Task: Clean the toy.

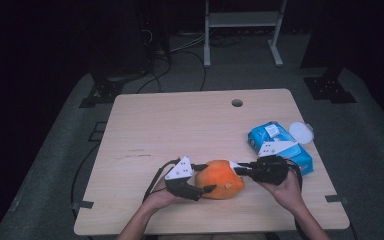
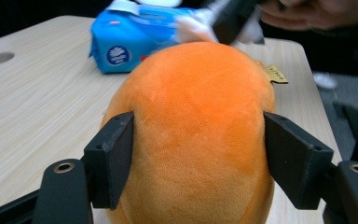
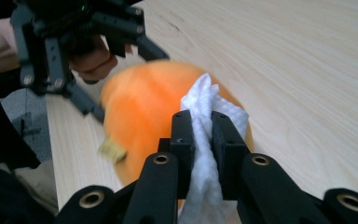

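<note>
Nearest the lens in the right gripper view, the right gripper (image 3: 201, 135) has its two black jaws clenched on a white wipe (image 3: 204, 105), which bunches up above the jaw tips and hangs down below them. Just past the tips, in the middle of that frame, lies the orange plush toy (image 3: 149, 112) — the wipe's upper fold rests against its fuzzy surface.

In the high view the toy (image 1: 221, 178) sits on the wooden table (image 1: 180, 125) at lower centre, its long axis running left to right across the frame. The left gripper (image 1: 206, 189) comes at it from the left end, the right gripper (image 1: 236, 167) from the right end, so the two tools face each other along that axis with the toy between them.

In the left gripper view the left gripper (image 2: 198, 154) grasps the toy (image 2: 196, 121) across its width — one pad pressed into each flank, the plush bulging up between them. A small tan tag (image 2: 276, 73) sticks out at the toy's upper right.

The blue wipes packet (image 1: 279, 146) lies right of centre in the high view, behind the right hand (image 1: 285, 187), with a white round lid (image 1: 301, 132) beside it.

My reading: wiping has to run along the toy toward the left gripper, which braces it.
</note>
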### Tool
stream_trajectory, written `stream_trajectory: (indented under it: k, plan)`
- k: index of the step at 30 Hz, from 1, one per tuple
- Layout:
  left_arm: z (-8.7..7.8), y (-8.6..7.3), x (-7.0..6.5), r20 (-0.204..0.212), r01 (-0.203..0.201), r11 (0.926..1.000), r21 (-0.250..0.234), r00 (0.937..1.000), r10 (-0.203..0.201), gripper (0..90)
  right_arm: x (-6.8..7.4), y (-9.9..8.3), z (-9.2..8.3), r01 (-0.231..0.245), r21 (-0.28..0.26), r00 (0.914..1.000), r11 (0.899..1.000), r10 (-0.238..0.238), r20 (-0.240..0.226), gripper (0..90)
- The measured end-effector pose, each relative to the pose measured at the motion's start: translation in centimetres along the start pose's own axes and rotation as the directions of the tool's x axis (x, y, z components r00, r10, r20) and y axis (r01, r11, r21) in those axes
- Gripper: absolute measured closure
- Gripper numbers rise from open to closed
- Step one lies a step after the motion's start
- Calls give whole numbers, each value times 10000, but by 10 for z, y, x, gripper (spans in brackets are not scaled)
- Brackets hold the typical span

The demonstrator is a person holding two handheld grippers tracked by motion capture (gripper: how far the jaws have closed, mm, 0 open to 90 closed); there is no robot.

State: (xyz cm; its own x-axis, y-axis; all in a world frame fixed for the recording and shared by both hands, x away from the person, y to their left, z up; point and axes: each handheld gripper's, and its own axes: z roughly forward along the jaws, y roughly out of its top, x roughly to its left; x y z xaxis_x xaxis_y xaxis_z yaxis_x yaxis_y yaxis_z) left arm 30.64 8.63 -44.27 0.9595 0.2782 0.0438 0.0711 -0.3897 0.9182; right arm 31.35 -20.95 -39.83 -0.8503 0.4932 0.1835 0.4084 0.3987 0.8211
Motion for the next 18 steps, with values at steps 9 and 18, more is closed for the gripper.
stream_trajectory:
  k: [9,18]
  plan:
    - [-1,-3,11,-106,1435,9892,287,9896,-1433,110,-1,-1,2,-35,257,9998,9997,39,-177,799]
    - [0,-1,7,-182,1023,9943,296,9946,-1018,153,18,10,6,781,84,9969,9969,-780,-108,799]
